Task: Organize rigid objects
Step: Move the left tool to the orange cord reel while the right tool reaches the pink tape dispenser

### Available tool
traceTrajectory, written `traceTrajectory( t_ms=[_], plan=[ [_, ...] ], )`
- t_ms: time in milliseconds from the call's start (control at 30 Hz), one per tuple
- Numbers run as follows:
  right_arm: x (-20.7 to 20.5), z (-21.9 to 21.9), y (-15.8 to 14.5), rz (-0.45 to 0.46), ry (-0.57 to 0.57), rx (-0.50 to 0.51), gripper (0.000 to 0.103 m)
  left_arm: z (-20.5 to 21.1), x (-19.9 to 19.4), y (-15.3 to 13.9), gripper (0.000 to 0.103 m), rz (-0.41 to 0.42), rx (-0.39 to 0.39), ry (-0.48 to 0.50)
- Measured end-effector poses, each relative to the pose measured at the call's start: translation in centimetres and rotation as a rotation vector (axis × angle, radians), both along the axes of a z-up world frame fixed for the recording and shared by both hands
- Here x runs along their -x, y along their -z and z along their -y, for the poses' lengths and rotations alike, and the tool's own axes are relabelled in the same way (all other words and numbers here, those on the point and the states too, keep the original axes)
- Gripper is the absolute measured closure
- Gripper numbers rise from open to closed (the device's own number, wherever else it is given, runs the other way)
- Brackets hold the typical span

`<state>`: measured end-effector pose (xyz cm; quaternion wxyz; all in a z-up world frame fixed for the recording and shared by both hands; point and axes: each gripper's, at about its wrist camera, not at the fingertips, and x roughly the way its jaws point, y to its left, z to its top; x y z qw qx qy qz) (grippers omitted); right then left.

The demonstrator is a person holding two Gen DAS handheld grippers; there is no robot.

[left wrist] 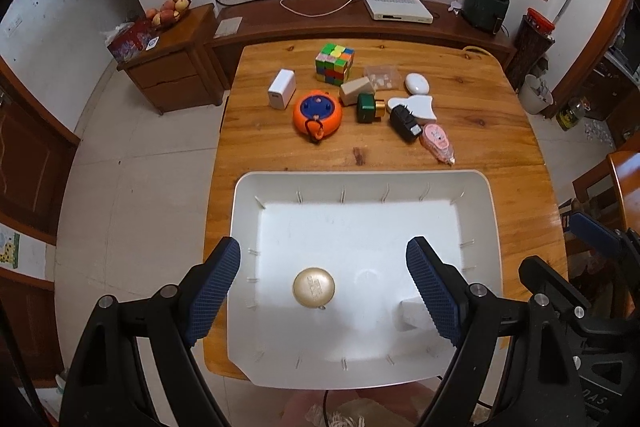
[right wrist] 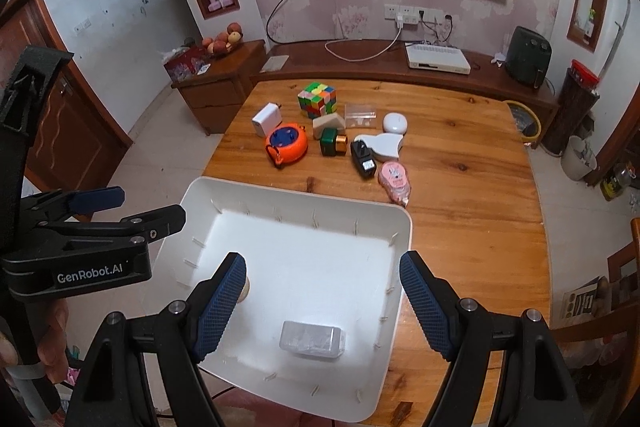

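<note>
A white bin [left wrist: 476, 183] [right wrist: 402, 223] sits at the near end of the wooden table. In it lie a round gold compact [left wrist: 314, 286] and a clear plastic box [right wrist: 312, 339]. My left gripper [left wrist: 324, 287] is open and empty above the bin. My right gripper [right wrist: 322, 301] is open and empty above the bin's right half. Beyond the bin lie a Rubik's cube [left wrist: 335, 62] [right wrist: 317, 100], a white charger [left wrist: 282, 89], an orange tape measure [left wrist: 317, 112] [right wrist: 286, 144], a green and gold bottle [left wrist: 370, 108], a black adapter [left wrist: 405, 122] and a pink correction tape [left wrist: 438, 142].
The wooden table [left wrist: 500, 131] also holds a beige block [left wrist: 356, 90], a clear box [left wrist: 382, 76], a white oval case [left wrist: 417, 83] and a white shaped piece [left wrist: 416, 106]. A low cabinet [left wrist: 400, 23] runs along the far wall. A chair [left wrist: 624, 187] stands at right.
</note>
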<state>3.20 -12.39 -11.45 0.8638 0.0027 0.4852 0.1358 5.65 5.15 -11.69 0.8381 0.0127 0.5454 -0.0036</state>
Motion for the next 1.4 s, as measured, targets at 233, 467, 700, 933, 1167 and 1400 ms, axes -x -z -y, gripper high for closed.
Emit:
traceTrajectory(
  t_ms=[233, 467, 700, 933, 1167, 1400],
  plan=[
    [-1.1, 0.5, -1.6, 0.038, 0.011, -0.002, 0.023, 0.1, -1.2, -1.6, 0.016, 0.033, 0.005, 0.015],
    [-2.4, 0.8, -3.3, 0.08, 0.029, 0.005, 0.023, -0.2, -3.1, -3.1, 0.016, 0.06, 0.013, 0.031],
    [-4.1, 1.1, -4.3, 0.107, 0.059, 0.009, 0.023, -0.4, -5.3, -4.2, 0.016, 0.088, 0.011, 0.05],
    [-6.3, 1.9, -4.7, 0.12, 0.104, 0.028, 0.023, -0.8, -7.7, -4.6, 0.016, 0.088, 0.026, 0.068],
    [-8.2, 2.7, -4.8, 0.125, 0.147, 0.034, 0.023, -1.3, -10.4, -4.8, 0.016, 0.102, 0.027, 0.068],
    [-10.8, 4.3, -4.0, 0.119, 0.203, 0.058, 0.023, -2.2, -13.8, -4.0, 0.016, 0.08, 0.031, 0.045]
  ],
)
